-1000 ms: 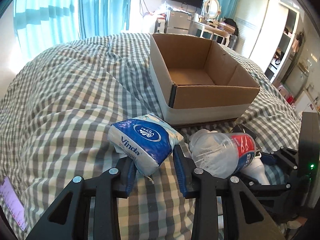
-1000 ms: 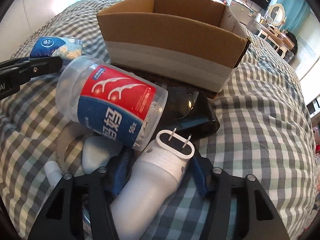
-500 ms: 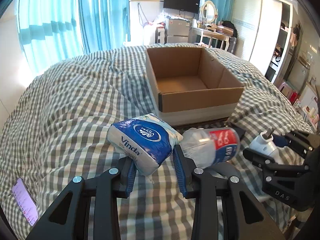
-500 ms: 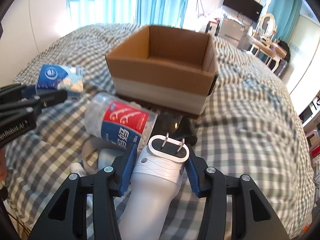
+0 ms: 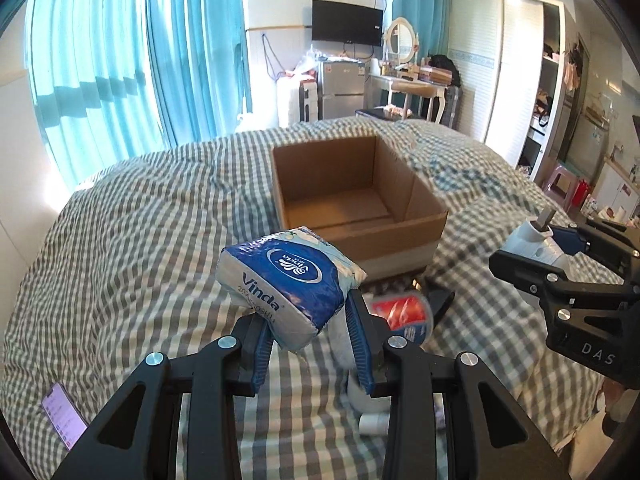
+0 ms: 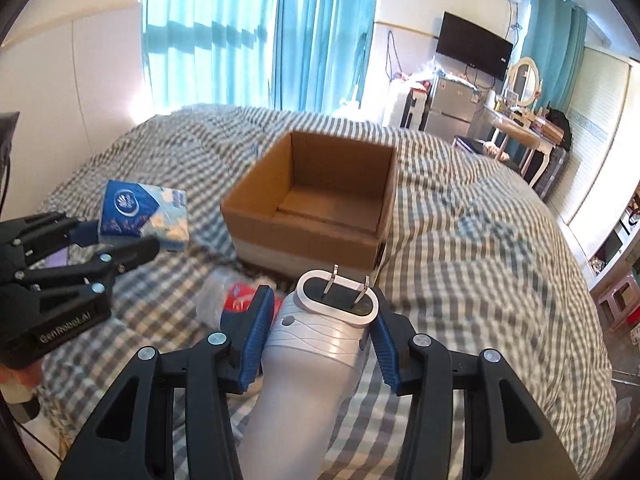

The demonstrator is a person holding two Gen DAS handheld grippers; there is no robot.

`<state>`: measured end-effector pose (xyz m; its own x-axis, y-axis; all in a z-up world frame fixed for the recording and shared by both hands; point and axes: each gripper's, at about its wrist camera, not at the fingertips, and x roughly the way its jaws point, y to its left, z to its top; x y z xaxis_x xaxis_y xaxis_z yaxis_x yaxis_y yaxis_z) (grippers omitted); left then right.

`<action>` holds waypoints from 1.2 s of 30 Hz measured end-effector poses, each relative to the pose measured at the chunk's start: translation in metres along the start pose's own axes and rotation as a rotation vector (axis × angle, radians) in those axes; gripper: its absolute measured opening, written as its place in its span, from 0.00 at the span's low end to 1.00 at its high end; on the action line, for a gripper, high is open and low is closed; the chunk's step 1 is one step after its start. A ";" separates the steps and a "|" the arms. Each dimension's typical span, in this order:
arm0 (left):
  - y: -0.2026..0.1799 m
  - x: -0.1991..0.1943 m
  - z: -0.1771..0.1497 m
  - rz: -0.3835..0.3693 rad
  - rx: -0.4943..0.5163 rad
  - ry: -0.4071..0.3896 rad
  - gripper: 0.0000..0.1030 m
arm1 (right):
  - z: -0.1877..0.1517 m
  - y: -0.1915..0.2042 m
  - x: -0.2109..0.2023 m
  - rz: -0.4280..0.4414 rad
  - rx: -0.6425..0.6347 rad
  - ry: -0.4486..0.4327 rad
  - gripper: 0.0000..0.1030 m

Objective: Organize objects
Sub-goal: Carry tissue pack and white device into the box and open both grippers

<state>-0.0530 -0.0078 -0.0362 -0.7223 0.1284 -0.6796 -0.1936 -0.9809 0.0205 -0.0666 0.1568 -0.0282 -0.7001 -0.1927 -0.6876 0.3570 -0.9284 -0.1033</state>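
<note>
Cardboard box (image 5: 360, 204), open-topped and empty, stands on the checked quilt (image 5: 132, 248) at about twelve o'clock from both claws, a little way beyond them. Left gripper (image 5: 310, 336): its blue pads are clamped on the lower corner of a blue Vinda tissue pack (image 5: 288, 284), which stands clear of the bedding. Right gripper (image 6: 318, 332): its jaws have just been closing and now pinch the ribbed neck of a white plug-in appliance (image 6: 324, 332), prongs pointing toward the box, its long body trailing back between the arms. A floss-pick jar (image 6: 236, 300) with a red label lies on the quilt at about ten o'clock from the right claw, and a phone (image 5: 64, 416) lies at eight o'clock from the left. Likely hazards: the tissue pack is soft and caught only by one corner, so it may sag or slide out during the carry; the appliance is smooth and tapered, so it may pivot or slip backward through the pads. The two claws share one target and could collide above the box rim if they arrive together.
</note>
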 end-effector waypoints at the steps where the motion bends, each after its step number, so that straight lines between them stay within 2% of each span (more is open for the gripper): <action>1: -0.001 0.000 0.006 0.004 0.006 -0.007 0.34 | 0.006 -0.003 -0.004 -0.001 -0.003 -0.012 0.46; 11: 0.000 0.020 0.084 0.013 0.021 -0.057 0.34 | 0.085 -0.022 0.004 -0.009 0.000 -0.098 0.46; 22: 0.009 0.095 0.145 0.010 0.026 -0.028 0.34 | 0.158 -0.058 0.081 0.008 0.049 -0.070 0.46; 28: 0.015 0.139 0.156 0.004 0.026 -0.002 0.34 | 0.184 -0.070 0.129 0.021 0.074 -0.049 0.46; 36: 0.014 0.194 0.158 -0.038 0.013 0.039 0.34 | 0.196 -0.080 0.196 0.024 0.080 0.013 0.46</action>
<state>-0.3009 0.0261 -0.0525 -0.6878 0.1590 -0.7083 -0.2288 -0.9735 0.0036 -0.3534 0.1315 -0.0140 -0.6838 -0.2115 -0.6983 0.3226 -0.9461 -0.0295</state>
